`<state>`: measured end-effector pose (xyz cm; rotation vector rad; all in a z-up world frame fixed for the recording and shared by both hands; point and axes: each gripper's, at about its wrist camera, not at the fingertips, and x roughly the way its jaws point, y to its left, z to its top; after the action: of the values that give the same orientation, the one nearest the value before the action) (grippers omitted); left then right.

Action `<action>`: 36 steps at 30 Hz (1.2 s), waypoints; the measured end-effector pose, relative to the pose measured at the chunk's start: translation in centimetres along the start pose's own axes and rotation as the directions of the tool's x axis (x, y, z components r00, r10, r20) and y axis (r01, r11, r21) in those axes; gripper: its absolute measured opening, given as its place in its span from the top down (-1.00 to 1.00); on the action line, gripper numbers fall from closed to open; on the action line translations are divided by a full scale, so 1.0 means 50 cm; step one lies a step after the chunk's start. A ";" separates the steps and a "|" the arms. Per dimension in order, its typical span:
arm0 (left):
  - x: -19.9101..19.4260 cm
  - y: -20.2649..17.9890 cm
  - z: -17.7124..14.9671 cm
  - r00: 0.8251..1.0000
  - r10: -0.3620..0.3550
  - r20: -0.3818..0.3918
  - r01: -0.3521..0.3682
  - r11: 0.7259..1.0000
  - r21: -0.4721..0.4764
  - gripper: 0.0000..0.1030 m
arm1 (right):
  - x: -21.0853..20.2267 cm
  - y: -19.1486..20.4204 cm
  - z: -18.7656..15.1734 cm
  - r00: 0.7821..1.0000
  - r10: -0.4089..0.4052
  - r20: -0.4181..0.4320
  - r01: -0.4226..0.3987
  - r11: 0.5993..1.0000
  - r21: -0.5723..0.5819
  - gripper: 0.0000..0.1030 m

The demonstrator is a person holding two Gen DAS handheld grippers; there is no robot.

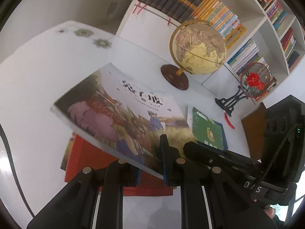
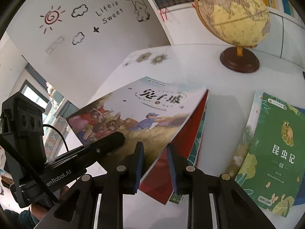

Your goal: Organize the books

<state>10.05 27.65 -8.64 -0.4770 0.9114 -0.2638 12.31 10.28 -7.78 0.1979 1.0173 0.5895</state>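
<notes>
Both grippers clamp the near edge of the rabbit picture book (image 2: pixel 133 112), left gripper (image 1: pixel 150 164) beside right gripper (image 2: pixel 155 168), holding it tilted above the red book (image 1: pixel 89 158) on the counter (image 1: pixel 38 87), its long axis pointing away.

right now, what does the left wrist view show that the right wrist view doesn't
Only the left wrist view shows the round fan ornament on its black stand and the full bookshelf.

Only the right wrist view shows the wall drawings, sun, clouds and lettering.

Both show the rabbit picture book held raised by both grippers, the red book beneath, the green insect book and the globe.
</notes>
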 end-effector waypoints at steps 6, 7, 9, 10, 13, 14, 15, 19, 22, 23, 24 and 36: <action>0.022 0.008 -0.020 0.998 0.005 -0.066 -0.004 1.000 0.004 0.73 | 0.024 -0.018 -0.022 1.000 -0.009 -0.030 0.011 0.999 0.052 0.53; 0.024 0.009 -0.022 0.997 0.010 -0.077 -0.010 1.000 0.005 0.74 | 0.028 -0.020 -0.026 0.999 -0.014 -0.036 0.016 0.998 0.058 0.53; 0.039 0.009 -0.031 0.990 0.029 -0.141 -0.027 1.000 0.014 0.73 | 0.040 -0.027 -0.036 0.999 -0.029 -0.045 0.032 0.997 0.066 0.53; 0.043 0.012 -0.039 0.985 0.026 -0.169 -0.026 1.000 0.004 0.71 | 0.044 -0.030 -0.040 0.998 -0.034 -0.045 0.037 0.997 0.072 0.53; 0.043 0.023 -0.055 0.978 0.002 -0.209 -0.011 0.999 -0.041 0.58 | 0.052 -0.030 -0.045 0.999 -0.034 -0.037 0.037 0.995 0.090 0.53; 0.043 0.029 -0.062 0.973 0.005 -0.232 -0.020 0.998 -0.061 0.54 | 0.054 -0.031 -0.047 0.999 -0.041 -0.030 0.043 0.994 0.096 0.53; 0.043 0.034 -0.065 0.969 0.000 -0.249 -0.019 0.997 -0.075 0.53 | 0.056 -0.033 -0.047 0.999 -0.044 -0.026 0.046 0.994 0.098 0.53; 0.042 0.059 -0.066 0.963 -0.043 -0.265 0.003 0.989 -0.148 0.53 | 0.048 -0.034 -0.055 0.999 -0.038 -0.007 0.038 0.992 0.122 0.53; 0.053 0.069 -0.051 0.961 -0.060 -0.270 0.001 0.977 -0.213 0.53 | 0.030 -0.026 -0.068 1.000 -0.020 0.001 0.020 0.992 0.128 0.53; 0.057 0.071 -0.045 0.962 -0.058 -0.268 -0.005 0.973 -0.229 0.53 | 0.020 -0.019 -0.077 1.000 -0.017 0.001 0.017 0.992 0.122 0.53; 0.061 0.072 -0.040 0.961 -0.057 -0.270 -0.010 0.971 -0.240 0.53 | 0.015 -0.016 -0.085 1.000 -0.014 -0.003 0.014 0.993 0.118 0.53; 0.037 0.073 -0.088 0.902 -0.059 -0.428 -0.051 0.969 -0.241 -0.42 | 0.001 0.022 -0.159 0.994 0.005 -0.105 0.004 0.997 0.082 0.53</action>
<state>7.66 28.77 -14.04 -0.6660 1.3911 -0.2666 5.20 10.34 -11.52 0.2420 1.1446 0.5635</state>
